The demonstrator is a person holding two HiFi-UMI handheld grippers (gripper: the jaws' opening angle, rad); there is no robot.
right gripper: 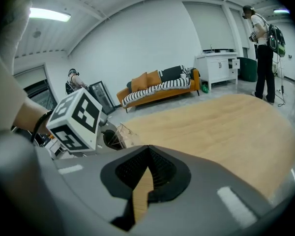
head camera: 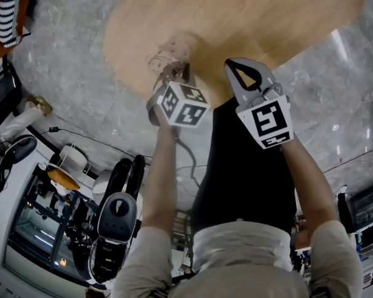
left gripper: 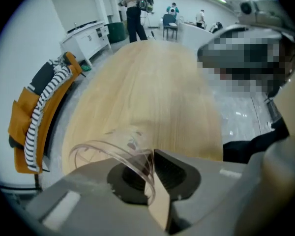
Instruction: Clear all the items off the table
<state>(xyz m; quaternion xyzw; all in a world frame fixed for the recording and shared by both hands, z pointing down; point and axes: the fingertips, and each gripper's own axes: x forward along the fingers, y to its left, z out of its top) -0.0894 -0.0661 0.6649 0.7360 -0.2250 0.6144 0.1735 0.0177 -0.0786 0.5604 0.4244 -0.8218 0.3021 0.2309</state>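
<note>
Round wood-grain table (head camera: 255, 17), clear thin-walled cup (left gripper: 119, 140) in left gripper (left gripper: 150, 156)

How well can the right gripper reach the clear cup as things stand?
Probably yes: nothing lies between the right gripper and the clear cup, close on its left. But the left gripper is shut on the cup's wall, and the right fingers are together, so they must open first.

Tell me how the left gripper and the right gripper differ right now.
The left gripper pinches the wall of a clear cup between its jaws; the right gripper has its jaws closed on nothing. In the head view the left gripper's cube shows a corner, while the right gripper's shows mostly one face. Both are over the table edge.
</note>
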